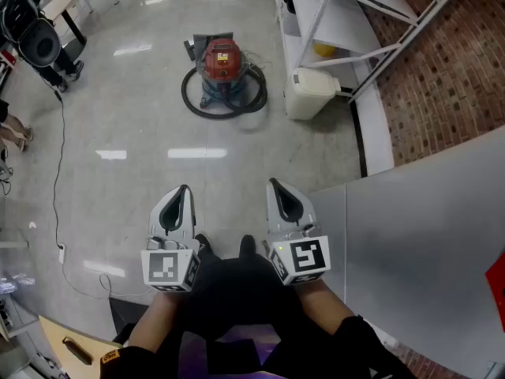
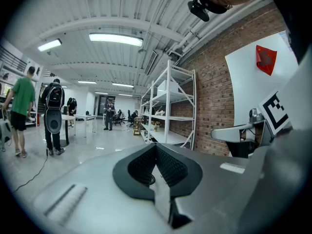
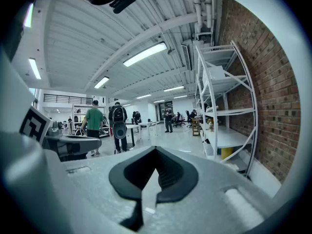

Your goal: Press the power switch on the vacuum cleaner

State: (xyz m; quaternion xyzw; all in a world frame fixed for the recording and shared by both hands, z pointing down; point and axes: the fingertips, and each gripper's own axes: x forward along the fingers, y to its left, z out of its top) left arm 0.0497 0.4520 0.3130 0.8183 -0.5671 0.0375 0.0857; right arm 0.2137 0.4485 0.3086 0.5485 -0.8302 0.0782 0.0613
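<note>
Left hand-held gripper (image 1: 183, 192), right hand-held gripper (image 1: 274, 186): both pressed together, empty. Vacuum cleaner (image 1: 223, 63): on floor, left of shelf (image 1: 331, 22), well ahead. Prob. heavy, rigid; switch not discernible, likely on top; press w/ closed tip.

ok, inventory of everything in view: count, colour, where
vacuum cleaner: 1, red top, black hose coiled round it, floor ahead
bin: 1, white, floor right of the vacuum cleaner
shelf: 1, white, along the brick wall
brick wall: 1, red-brown, right
panel: 1, grey, near right
cable: 1, black, floor at left
people: several, one in green, far across the hall
left gripper: 1, grey, jaws shut, empty
right gripper: 1, grey, jaws shut, empty
</note>
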